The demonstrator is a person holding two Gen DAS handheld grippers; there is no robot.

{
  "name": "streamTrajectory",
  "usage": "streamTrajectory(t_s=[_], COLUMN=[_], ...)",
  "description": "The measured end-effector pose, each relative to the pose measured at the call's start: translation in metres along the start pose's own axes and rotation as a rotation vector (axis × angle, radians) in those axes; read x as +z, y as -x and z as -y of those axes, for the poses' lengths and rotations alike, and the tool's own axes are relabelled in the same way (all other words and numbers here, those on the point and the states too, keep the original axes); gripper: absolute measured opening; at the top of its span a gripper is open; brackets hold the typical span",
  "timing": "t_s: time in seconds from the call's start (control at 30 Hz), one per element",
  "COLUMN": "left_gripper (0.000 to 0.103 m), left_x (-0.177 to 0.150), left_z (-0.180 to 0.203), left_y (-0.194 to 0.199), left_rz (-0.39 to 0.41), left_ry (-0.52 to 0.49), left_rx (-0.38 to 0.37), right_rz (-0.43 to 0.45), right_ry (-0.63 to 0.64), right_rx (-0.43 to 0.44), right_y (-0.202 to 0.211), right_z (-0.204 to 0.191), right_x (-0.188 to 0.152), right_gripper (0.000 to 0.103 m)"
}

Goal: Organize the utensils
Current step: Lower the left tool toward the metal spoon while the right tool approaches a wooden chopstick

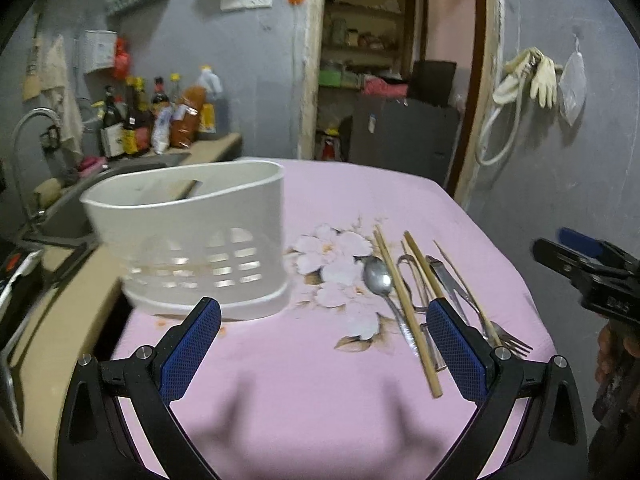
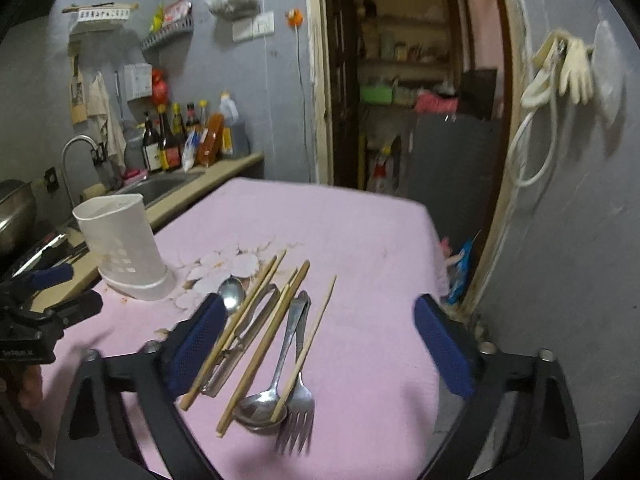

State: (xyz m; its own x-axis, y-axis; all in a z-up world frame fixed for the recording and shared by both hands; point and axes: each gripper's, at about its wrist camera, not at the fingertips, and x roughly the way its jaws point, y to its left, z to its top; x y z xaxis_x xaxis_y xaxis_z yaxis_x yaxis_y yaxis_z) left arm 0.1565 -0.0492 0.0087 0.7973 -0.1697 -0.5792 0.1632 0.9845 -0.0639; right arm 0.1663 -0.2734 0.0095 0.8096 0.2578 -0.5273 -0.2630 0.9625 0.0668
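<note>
Pink floral cloth (image 1: 320, 400) lay under the left gripper (image 1: 324, 344), jaws wide, nothing btwn; white slotted plastic caddy (image 1: 192, 240) ahead-left, utensil pile (image 1: 420, 300) right. Right wrist view: right gripper (image 2: 320, 344) wide over steel fork (image 2: 296, 408), spoons & bamboo chopsticks (image 2: 264, 344), gripping none.

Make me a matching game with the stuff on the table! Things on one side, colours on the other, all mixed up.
Things:
1. holder
2. chopsticks
3. fork
4. cloth

Colours:
A. pink
B. tan
C. white
D. silver

Pairs: 1-C, 2-B, 3-D, 4-A
</note>
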Motion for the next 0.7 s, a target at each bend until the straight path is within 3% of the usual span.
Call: streamTrajectory(t_s=[0.03, 0.1, 0.27, 0.43, 0.53, 0.7], left_gripper=[0.100, 0.098, 0.079, 0.046, 0.038, 0.035], left_x=[0.002, 0.006, 0.015, 0.017, 0.017, 0.019], left_z=[0.004, 0.008, 0.015, 0.017, 0.015, 0.009], left_y=[-0.009, -0.019, -0.055, -0.089, -0.107, -0.131], left_rz=[-0.016, -0.030, -0.079, -0.151, -0.188, -0.253], left_ry=[-0.019, -0.044, -0.093, -0.124, -0.133, -0.118], left_rx=[-0.010, -0.027, -0.068, -0.131, -0.147, -0.170], right_rz=[-0.021, -0.070, -0.177, -0.247, -0.283, -0.333], right_ry=[-0.004, -0.012, -0.013, -0.021, -0.008, 0.002], right_rx=[0.011, 0.039, 0.074, 0.092, 0.104, 0.106], right_y=[-0.007, -0.022, -0.056, -0.080, -0.092, -0.106], right_z=[0.003, 0.010, 0.019, 0.021, 0.019, 0.015], right_x=[0.001, -0.001, -0.003, -0.002, -0.002, -0.003], right_gripper=[0.076, 0.071, 0.046, 0.028, 0.020, 0.012])
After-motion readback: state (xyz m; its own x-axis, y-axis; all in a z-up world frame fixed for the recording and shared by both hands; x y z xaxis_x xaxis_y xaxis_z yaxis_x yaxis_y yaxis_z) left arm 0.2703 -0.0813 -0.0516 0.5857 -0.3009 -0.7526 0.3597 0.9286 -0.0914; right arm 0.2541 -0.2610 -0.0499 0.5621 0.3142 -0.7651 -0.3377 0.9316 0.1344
